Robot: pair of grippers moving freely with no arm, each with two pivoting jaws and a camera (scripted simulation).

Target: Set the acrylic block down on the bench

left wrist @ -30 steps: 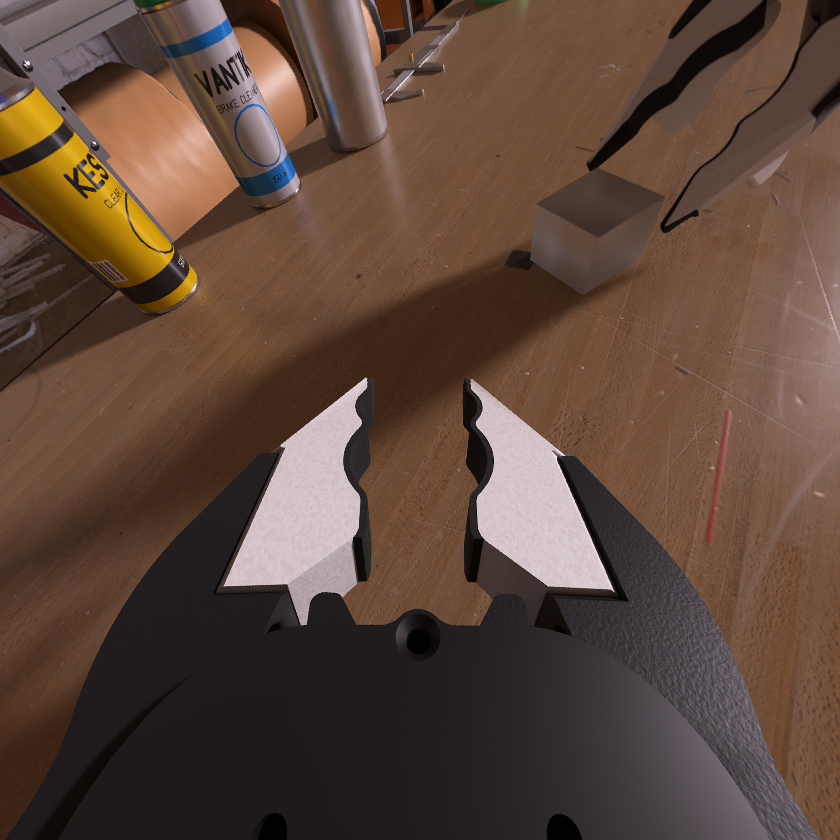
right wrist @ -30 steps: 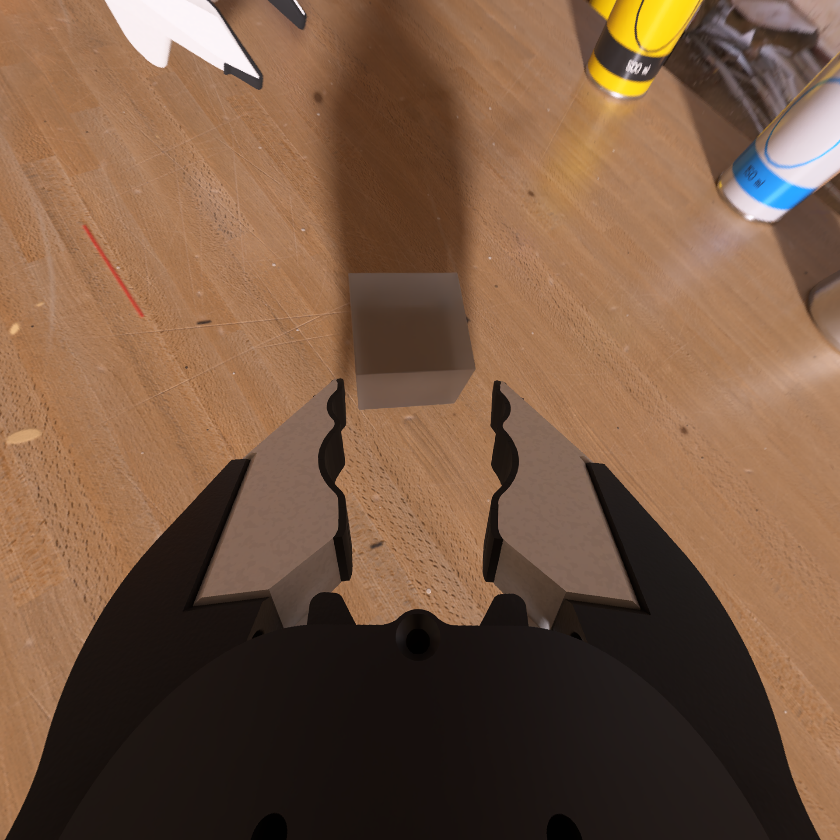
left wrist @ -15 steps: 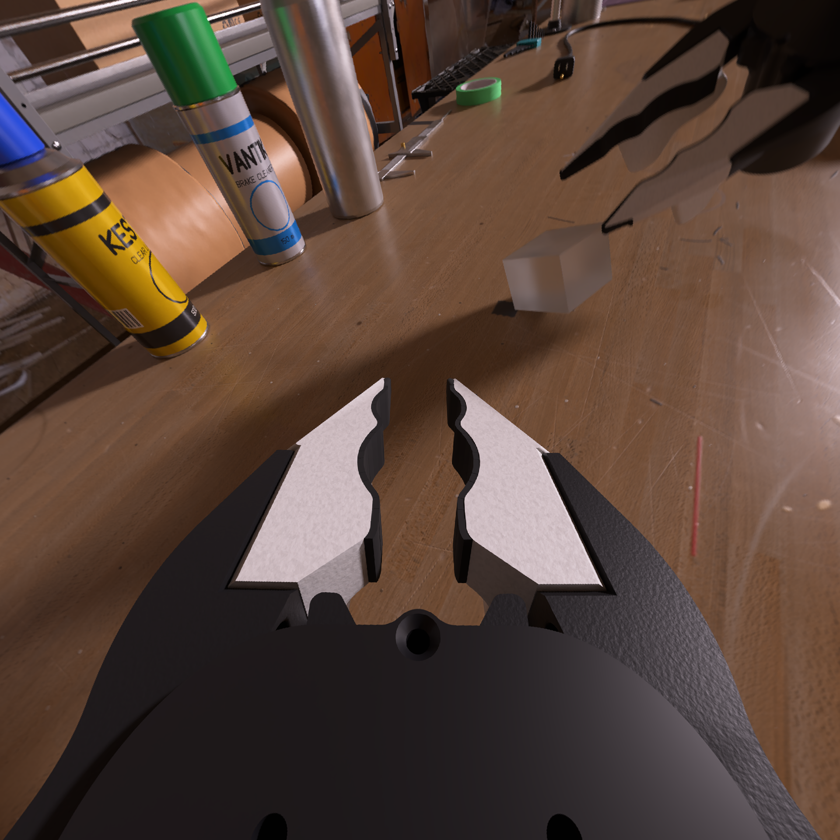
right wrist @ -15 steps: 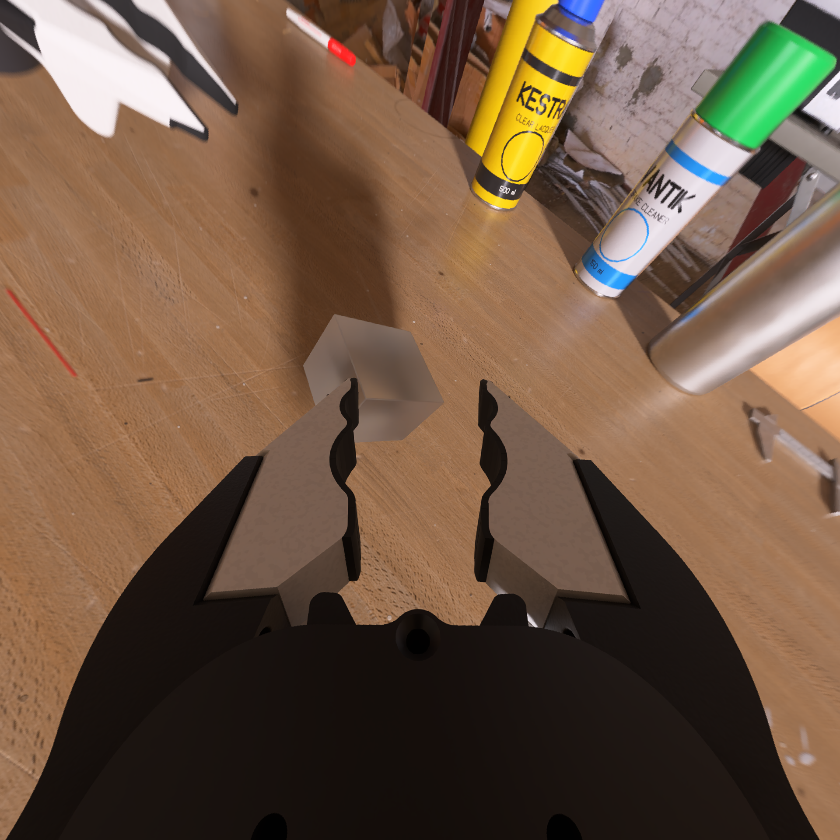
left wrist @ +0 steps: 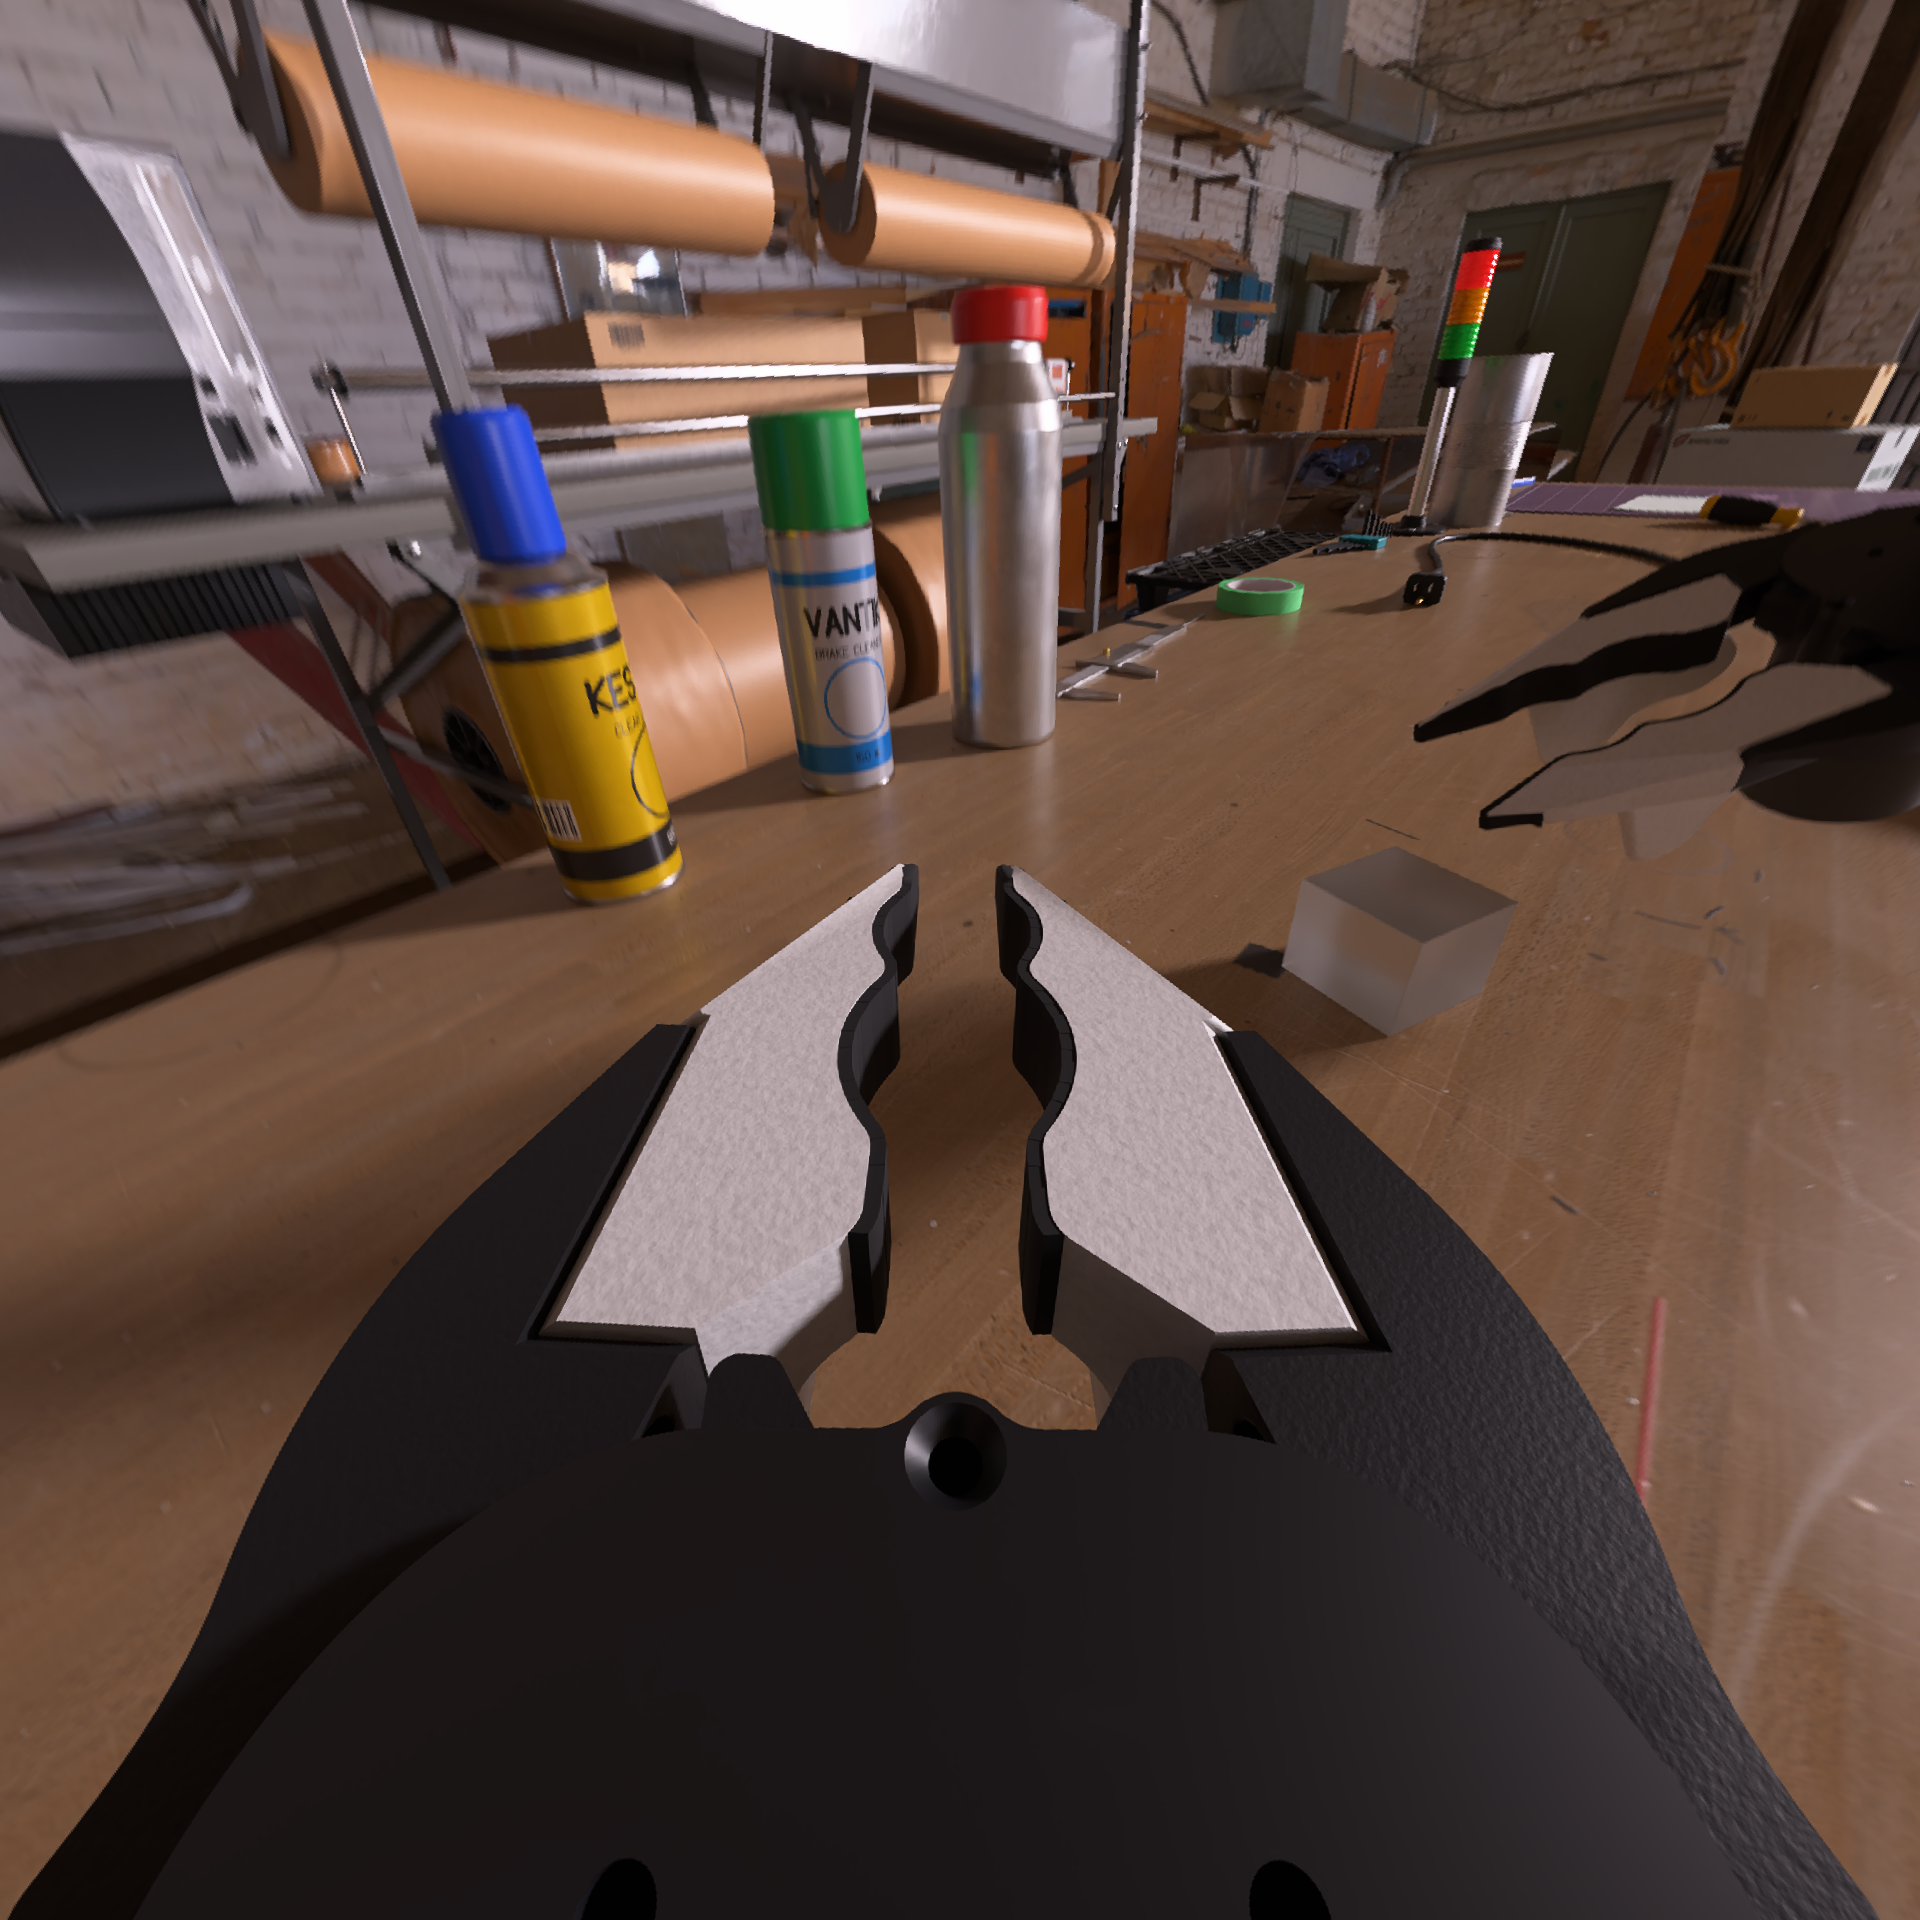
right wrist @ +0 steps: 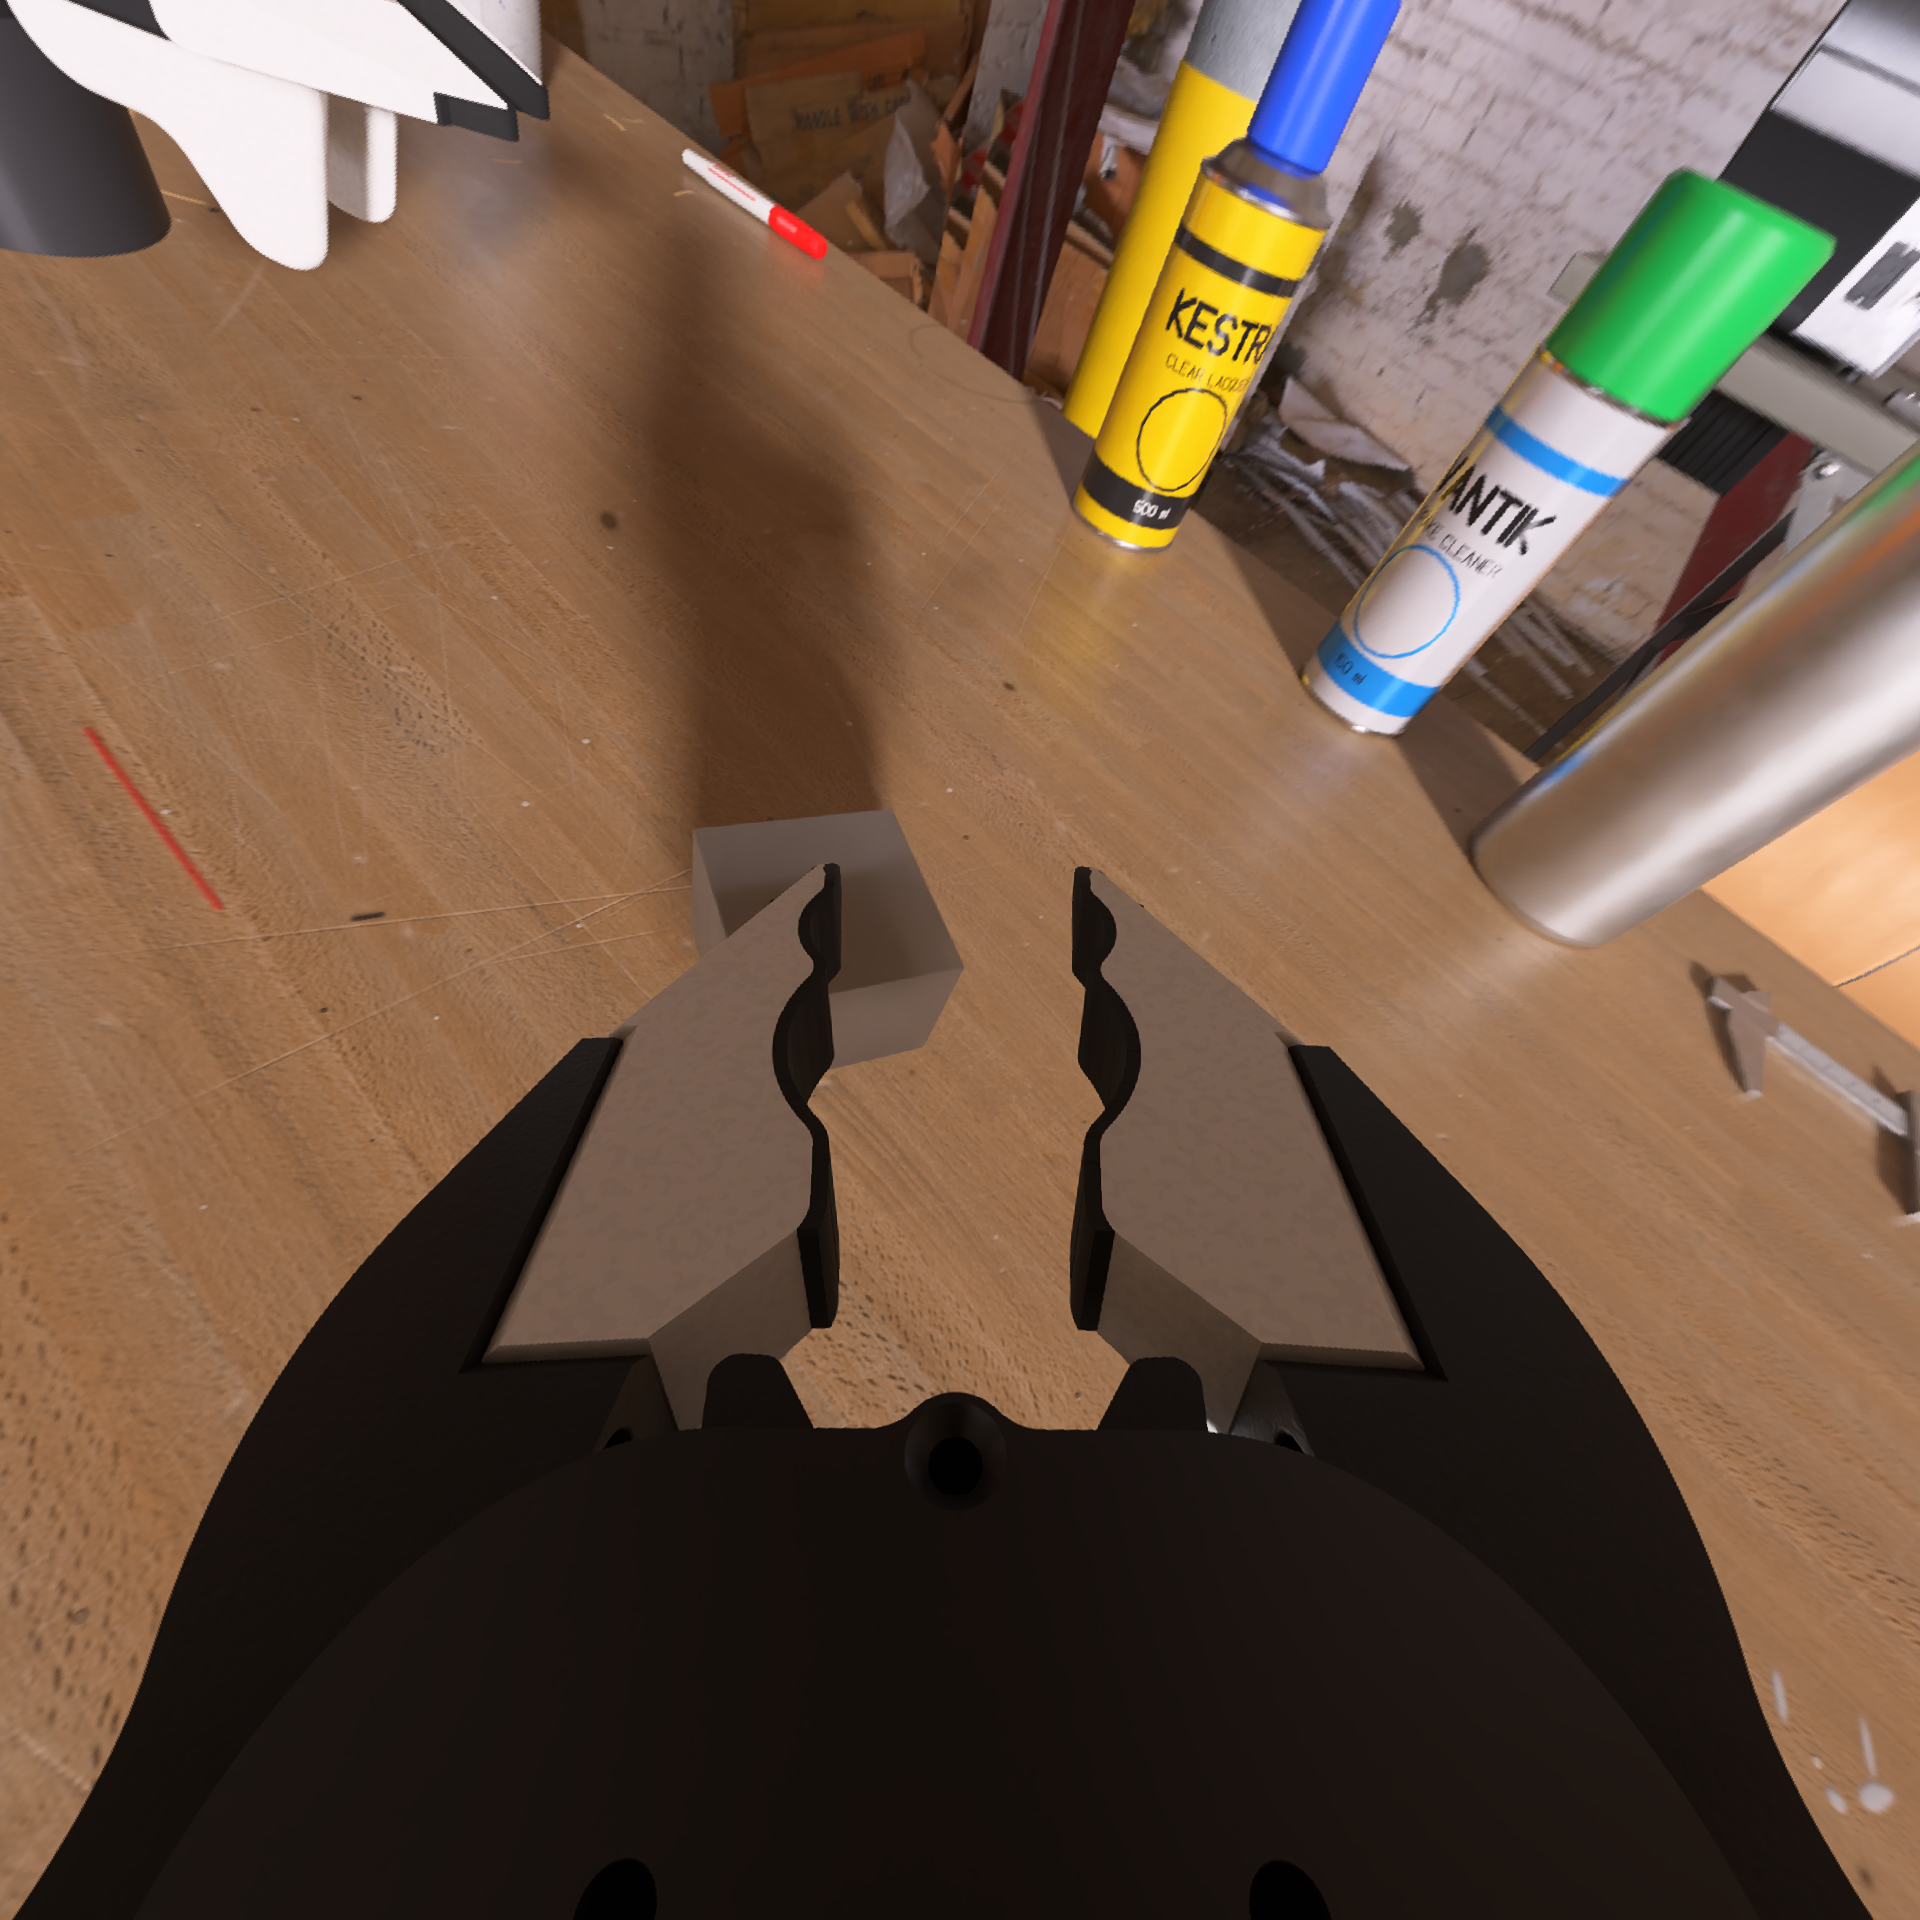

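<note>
We see the clear, frosted acrylic block [left wrist: 1392, 935], a small cube, sitting flat on the scratched wooden bench [left wrist: 1351, 1299] with a small dark shadow at its near-left corner. Neither tool holds it.

Our left gripper [left wrist: 956, 883], black with pale grey finger pads, hovers low over the bench with its fingertips a narrow gap apart and nothing between them. The block lies to the right of its tips and slightly farther out.

Our right gripper [right wrist: 951, 883] has its fingers spread wide and empty. In its own view the block [right wrist: 894, 914] sits under and just beyond the left fingertip, which covers part of it; we cannot tell whether the finger touches the cube. From the left wrist view this gripper [left wrist: 1455, 774] hangs above and to the far right of the block, clear of it.

Along the far-left edge of the bench stand a yellow spray can with a blue cap [left wrist: 566, 686], a white and blue spray can with a green cap [left wrist: 831, 613] and a brushed metal bottle with a red cap [left wrist: 1003, 530], well apart from the block. Farther back lie a roll of green tape [left wrist: 1259, 595] and a black plug on a cable [left wrist: 1423, 587]. A thin red line [right wrist: 151, 816] marks the wood, and a red-capped marker pen [right wrist: 753, 203] lies near the bench's far edge in the right wrist view.
</note>
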